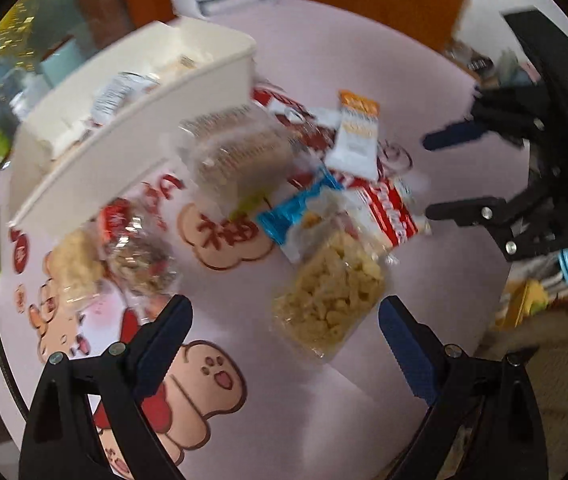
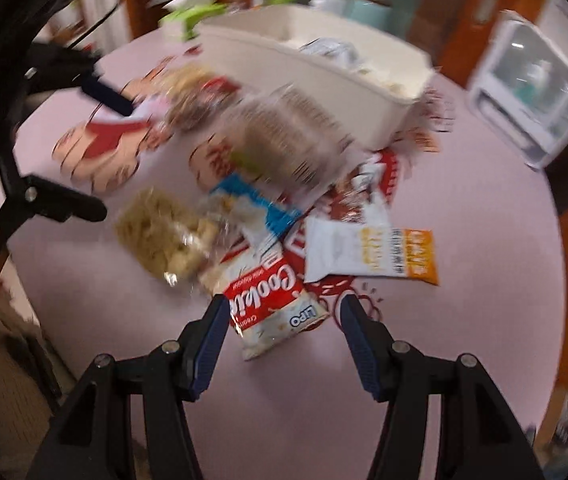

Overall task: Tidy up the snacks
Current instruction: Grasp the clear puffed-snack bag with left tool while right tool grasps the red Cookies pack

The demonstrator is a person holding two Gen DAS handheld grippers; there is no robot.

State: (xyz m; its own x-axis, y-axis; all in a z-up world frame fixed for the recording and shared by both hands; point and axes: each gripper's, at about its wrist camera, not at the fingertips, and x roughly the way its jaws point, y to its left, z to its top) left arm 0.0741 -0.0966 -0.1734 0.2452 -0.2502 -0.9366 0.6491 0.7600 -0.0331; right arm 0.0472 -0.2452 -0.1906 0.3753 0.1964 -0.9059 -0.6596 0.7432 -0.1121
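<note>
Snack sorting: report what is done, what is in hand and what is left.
Done: a few packets already lie inside the white bin. In hand: nothing; the left gripper hangs open over the clear bag of puffed snacks, and the right gripper stands open at the red cookie packet. Left: those two, the blue packet, the white-and-orange packet and the other clear bags on the table.

left tool [image 1: 284,334] jaws wide apart, right tool [image 2: 282,322] jaws parted, both empty, angled downward
</note>
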